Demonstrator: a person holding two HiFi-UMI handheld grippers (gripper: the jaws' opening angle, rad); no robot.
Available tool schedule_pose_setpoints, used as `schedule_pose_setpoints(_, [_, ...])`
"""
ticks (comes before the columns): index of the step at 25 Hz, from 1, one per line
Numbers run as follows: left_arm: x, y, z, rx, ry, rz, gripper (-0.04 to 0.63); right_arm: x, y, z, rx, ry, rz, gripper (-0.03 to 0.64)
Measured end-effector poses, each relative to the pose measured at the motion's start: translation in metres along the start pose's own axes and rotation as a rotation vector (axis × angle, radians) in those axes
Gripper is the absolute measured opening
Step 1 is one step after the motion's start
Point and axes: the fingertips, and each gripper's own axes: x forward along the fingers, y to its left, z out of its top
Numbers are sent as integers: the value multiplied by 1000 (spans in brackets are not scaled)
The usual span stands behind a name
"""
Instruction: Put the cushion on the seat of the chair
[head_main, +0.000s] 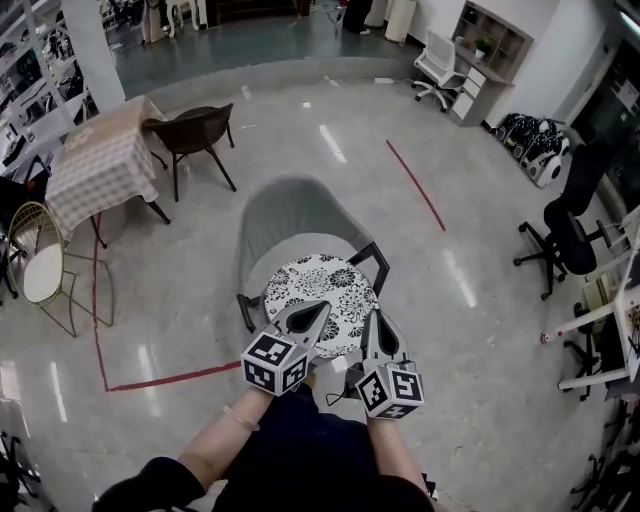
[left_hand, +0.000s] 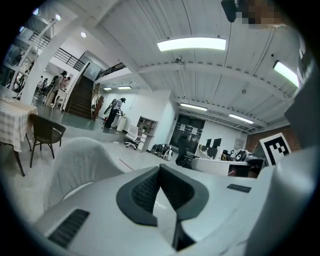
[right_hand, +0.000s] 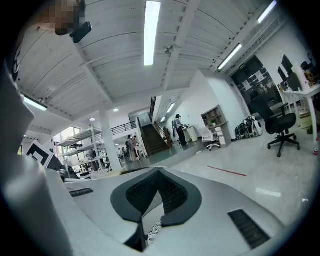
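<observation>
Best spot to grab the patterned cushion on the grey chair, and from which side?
Probably the near rim of the cushion, coming in from the open front of the chair. It lies flat, so only its thin edge offers a pinch, and the backrest walls off the far side.

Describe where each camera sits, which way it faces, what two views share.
Head view: on the person's head, facing down at the cushion on the chair; forearms, left gripper and right gripper show.
Left gripper view: on that gripper, facing across the hall; its shut jaws show.
Right gripper view: on that gripper, facing across the hall; shut jaws show.
Shared: head and right gripper views show the cushion.
</observation>
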Motion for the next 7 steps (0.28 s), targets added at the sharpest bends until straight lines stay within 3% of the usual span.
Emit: schedule_pose_setpoints(7, [1,8,-3,-15,3,6,15,5,3,-10,2,26,14,2])
